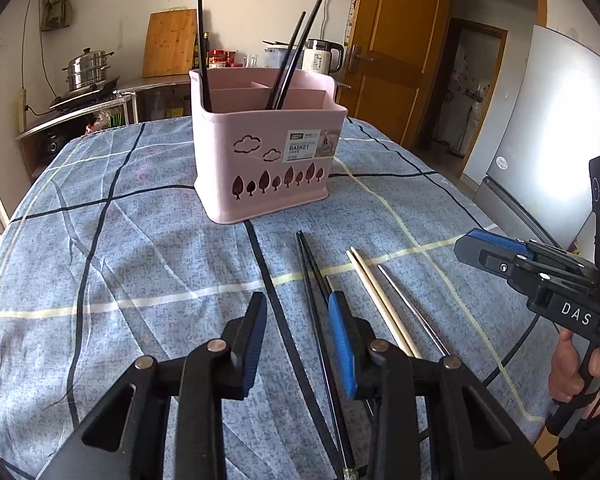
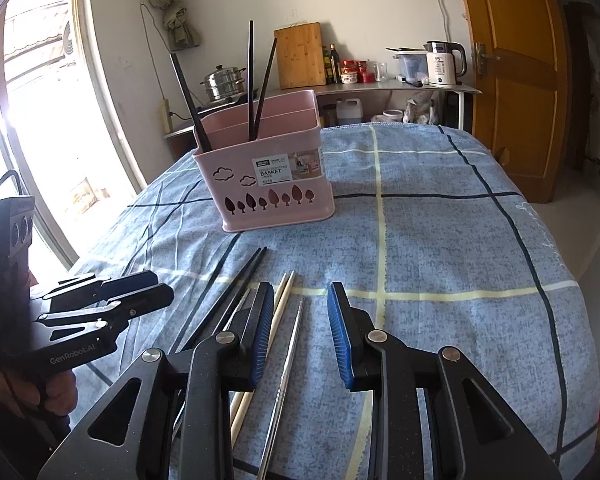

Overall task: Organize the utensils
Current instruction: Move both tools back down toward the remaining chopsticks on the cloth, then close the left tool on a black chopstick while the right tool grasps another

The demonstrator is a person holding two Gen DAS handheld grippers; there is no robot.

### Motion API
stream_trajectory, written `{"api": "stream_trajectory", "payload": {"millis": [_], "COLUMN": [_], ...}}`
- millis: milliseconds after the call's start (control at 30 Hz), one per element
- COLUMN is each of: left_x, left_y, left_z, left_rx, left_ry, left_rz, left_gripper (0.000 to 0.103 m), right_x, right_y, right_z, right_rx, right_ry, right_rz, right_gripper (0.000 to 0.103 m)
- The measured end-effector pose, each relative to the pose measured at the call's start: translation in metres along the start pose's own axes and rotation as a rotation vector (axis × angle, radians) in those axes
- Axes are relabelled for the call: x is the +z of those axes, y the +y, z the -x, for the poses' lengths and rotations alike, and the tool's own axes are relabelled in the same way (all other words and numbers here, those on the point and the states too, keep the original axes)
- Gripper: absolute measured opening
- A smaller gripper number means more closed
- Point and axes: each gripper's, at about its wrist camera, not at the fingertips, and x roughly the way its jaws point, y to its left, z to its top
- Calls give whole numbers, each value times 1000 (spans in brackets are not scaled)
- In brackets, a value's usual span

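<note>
A pink utensil basket (image 1: 260, 160) (image 2: 268, 184) stands on the blue checked tablecloth with three black chopsticks (image 1: 290, 56) (image 2: 256, 84) upright in it. In front of it lie a black chopstick pair (image 1: 312, 272) (image 2: 236, 284), a wooden pair (image 1: 376, 300) (image 2: 282, 296) and a steel chopstick (image 1: 412, 308) (image 2: 292, 344). My left gripper (image 1: 298, 304) is open and empty just above the cloth, its right finger beside the black pair. My right gripper (image 2: 298, 296) is open and empty, with the steel chopstick between its fingers below; it also shows in the left wrist view (image 1: 472, 246).
The tablecloth (image 1: 120, 260) (image 2: 460, 260) covers a table. Behind are a counter with a steamer pot (image 1: 87, 68), a cutting board (image 1: 170, 42) and a kettle (image 2: 444, 62). A wooden door (image 1: 396, 48) and a fridge (image 1: 548, 132) stand at the right.
</note>
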Motion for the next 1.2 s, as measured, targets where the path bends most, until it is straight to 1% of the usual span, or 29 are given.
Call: {"api": "stream_trajectory", "payload": {"millis": [100,267,433,667,733,800,833,900,933,967,1033,1133,1200], "left_x": [-1,-1,0,3,3,3,2,1,1,1,2,7,10], "left_y": [-1,-3,-6,-4,-5,-6,-5,-4,-2,-1,2,6,5], "left_z": [-6,-21,-30,-48,-48,-48,-49,-51,-54,-53,-49,-35,-31], "left_rx": [-7,1,0,22,21,20,24,48,60,58,48,3,-16], "left_ry": [20,58,80,120,117,115,114,122,134,128,127,84,65], "left_rz": [-5,-12,-23,-20,-26,-34,-34,-33,-29,-23,-5,35,25], "left_gripper": [32,27,26,16,15,11,11,6,5,4,4,6,17], "right_x": [-1,-2,-3,-1,-1,-2,-2,-2,-2,-2,-2,-2,-2], "right_y": [1,4,5,12,13,13,13,13,12,12,12,11,11], "right_z": [-4,-13,-20,-29,-31,-33,-33,-34,-34,-34,-33,-34,-34], "right_rx": [2,1,1,11,13,11,10,10,9,8,6,4,4], "right_ry": [12,37,57,71,78,83,85,88,89,89,90,89,89], "right_rz": [1,9,6,23,22,20,19,16,15,15,12,7,4], "right_gripper": [29,26,25,24,24,24,24,24,24,24,24,24,24]}}
